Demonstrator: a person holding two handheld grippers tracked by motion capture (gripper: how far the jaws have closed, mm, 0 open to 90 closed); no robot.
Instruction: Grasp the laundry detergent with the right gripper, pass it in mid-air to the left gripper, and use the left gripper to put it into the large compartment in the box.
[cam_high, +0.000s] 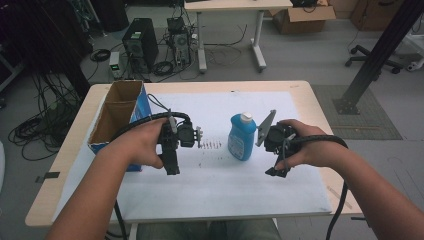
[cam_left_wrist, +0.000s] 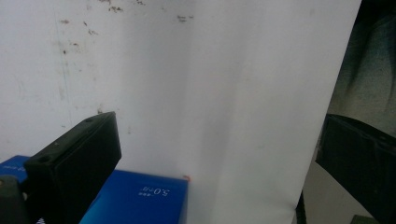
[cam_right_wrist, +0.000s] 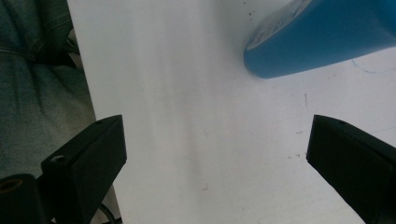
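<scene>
- The blue plastic bottle with a white cap (cam_high: 242, 137) stands upright at the centre of the high view, on the white sheet (cam_high: 225, 190) that covers the table (cam_high: 305, 95); in the right gripper view its blue base (cam_right_wrist: 322, 35) sits in the upper right corner.
- The right tool (cam_high: 278, 167) hangs just to the right of the bottle, apart from it, tips turned down toward the sheet; its jaws stand wide apart with nothing between them, which looks to me like readiness to close around the bottle's body.
- The left tool (cam_high: 172, 167) hovers left of centre, near the bottle but not touching it, also pointing down. Its jaws are spread and empty, so I would guess it is waiting rather than working.
- At the left of the frame an open cardboard box with blue printed sides (cam_high: 120, 117) rests on the table, just beside the left hand (cam_high: 145, 142); a blue corner of it (cam_left_wrist: 140, 198) shows at the bottom of the left gripper view. It seems a likely home for the bottle.
- A row of small dark marks (cam_high: 210, 146) lies on the sheet between left tool and bottle.
- Nothing stands between the right tool and the bottle; the black cables (cam_high: 340, 200) trailing off both tools could snag.
</scene>
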